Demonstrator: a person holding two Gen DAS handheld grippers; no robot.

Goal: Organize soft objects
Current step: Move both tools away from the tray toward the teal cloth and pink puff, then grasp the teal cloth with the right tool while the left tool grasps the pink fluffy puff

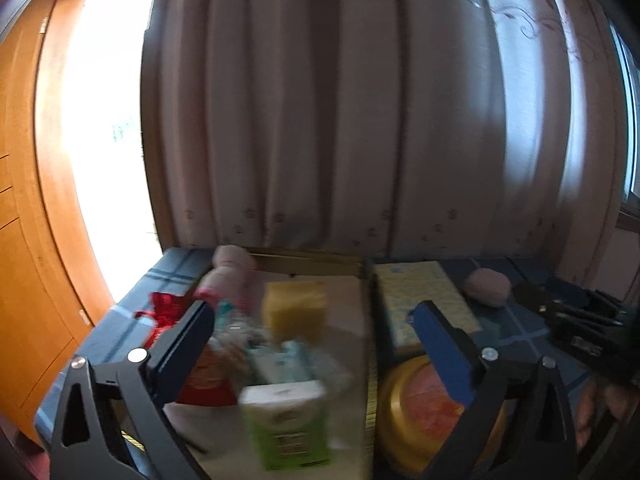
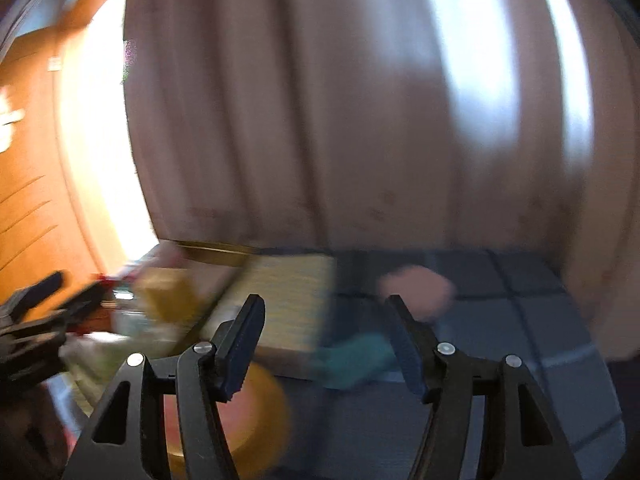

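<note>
Behind everything you've got a pinkish curtain (image 1: 320, 120) hanging in long folds, small flower prints near its hem. Off to your left stands an orange wooden door frame (image 1: 48, 184), bright daylight glaring through the opening beside it. Under it all lies a blue checked cloth (image 2: 540, 320) with pale lines

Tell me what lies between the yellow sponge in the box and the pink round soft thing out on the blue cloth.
In the left wrist view, the box's dark side wall and a pale yellow patterned pad lie between the yellow sponge and the pink round soft thing.
</note>
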